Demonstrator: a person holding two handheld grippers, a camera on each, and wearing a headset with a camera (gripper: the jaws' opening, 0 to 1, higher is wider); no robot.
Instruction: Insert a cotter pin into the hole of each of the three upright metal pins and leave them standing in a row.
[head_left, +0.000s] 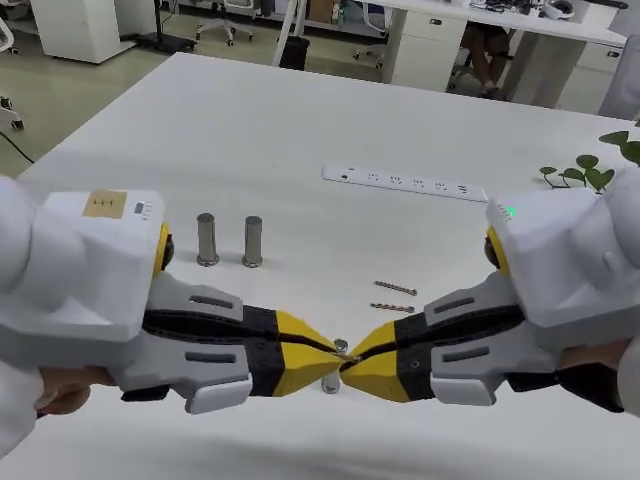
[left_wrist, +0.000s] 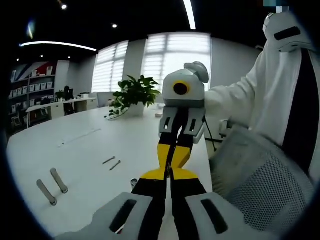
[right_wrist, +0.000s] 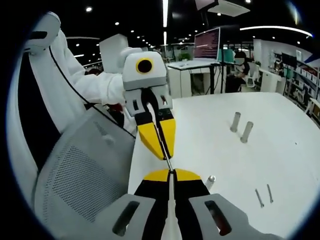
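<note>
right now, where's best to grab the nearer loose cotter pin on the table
Take the nearer cotter pin at mid-length, from straight above, jaws across its long axis: it lies flat and thin on the table, so a side approach likely fails.

No text or label is legible anywhere.

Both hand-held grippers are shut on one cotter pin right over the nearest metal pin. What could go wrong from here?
1. The left hand-held gripper and right hand-held gripper both pinch the thin cotter pin; an uneven pull could bend or drop it.
2. The metal pin stands unheld just beneath the tips, so a nudge could topple it.
</note>
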